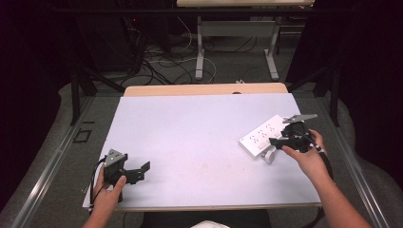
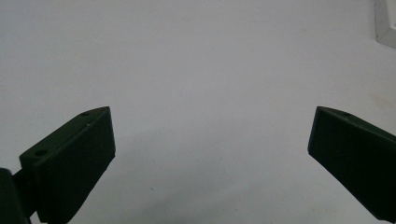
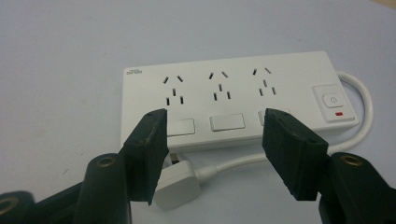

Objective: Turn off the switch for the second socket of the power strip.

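A white power strip (image 1: 260, 135) with three sockets lies flat at the right of the pale table (image 1: 190, 128). In the right gripper view the power strip (image 3: 233, 79) shows a switch with a red light at its right end. Its white plug (image 3: 180, 184) lies on the table in front of it, on a looping white cable (image 3: 233, 163). My right gripper (image 3: 215, 135) hovers just above the strip's near edge, open, with nothing pressed between the pads; its left jaw is above the plug. My left gripper (image 1: 141, 171) rests at the table's front left, open and empty.
The left gripper view looks across bare table past my left gripper (image 2: 210, 135), with a corner of the power strip (image 2: 385, 23) at the top right. Beyond the table's far wooden edge (image 1: 204, 89) are floor cables and another table's legs (image 1: 199, 52).
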Available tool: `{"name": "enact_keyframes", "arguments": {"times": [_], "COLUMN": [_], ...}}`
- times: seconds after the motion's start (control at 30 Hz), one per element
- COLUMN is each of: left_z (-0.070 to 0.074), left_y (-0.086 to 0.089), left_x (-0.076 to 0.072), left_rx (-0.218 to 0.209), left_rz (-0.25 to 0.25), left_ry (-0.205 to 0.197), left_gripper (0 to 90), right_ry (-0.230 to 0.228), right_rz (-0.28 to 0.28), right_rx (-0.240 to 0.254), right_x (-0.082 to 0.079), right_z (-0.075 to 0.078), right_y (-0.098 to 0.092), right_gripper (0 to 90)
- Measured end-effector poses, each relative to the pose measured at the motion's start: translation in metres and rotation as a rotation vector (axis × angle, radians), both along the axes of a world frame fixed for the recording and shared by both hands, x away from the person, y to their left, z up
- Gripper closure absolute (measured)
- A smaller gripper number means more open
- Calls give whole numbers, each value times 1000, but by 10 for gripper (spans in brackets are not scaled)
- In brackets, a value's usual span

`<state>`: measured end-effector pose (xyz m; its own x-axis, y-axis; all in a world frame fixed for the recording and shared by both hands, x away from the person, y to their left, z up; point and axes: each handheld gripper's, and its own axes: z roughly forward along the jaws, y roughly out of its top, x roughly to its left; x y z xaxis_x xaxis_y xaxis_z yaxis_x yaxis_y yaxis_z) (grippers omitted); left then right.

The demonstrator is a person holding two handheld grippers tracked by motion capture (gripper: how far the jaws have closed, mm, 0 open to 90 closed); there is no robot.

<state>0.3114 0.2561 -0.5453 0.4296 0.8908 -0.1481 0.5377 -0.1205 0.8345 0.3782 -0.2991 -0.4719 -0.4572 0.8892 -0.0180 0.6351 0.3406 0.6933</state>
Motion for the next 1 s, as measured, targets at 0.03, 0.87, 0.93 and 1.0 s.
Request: {"name": "enact_keyframes", "arguments": {"times": [0.03,0.87,0.93,1.0], "left_z": [0,-1,-1,-1], "left_y": [0,0,0,0], "left_x": [0,1,1,1], "left_rx": [0,1,2,1], "left_rz": [-1,-7,-7,-7], "left_ry": [-1,4,4,4], "left_gripper": [8,11,11,11], "right_ry": [0,63,70,71], "right_rz": [2,3,-3,-1], "right_rx": [-3,-32,-35,-43], "right_x": [1,33,35,38], "right_z": [0,6,5,4], "right_y": [0,5,5,5], "right_gripper": [425,422,425,429]}}
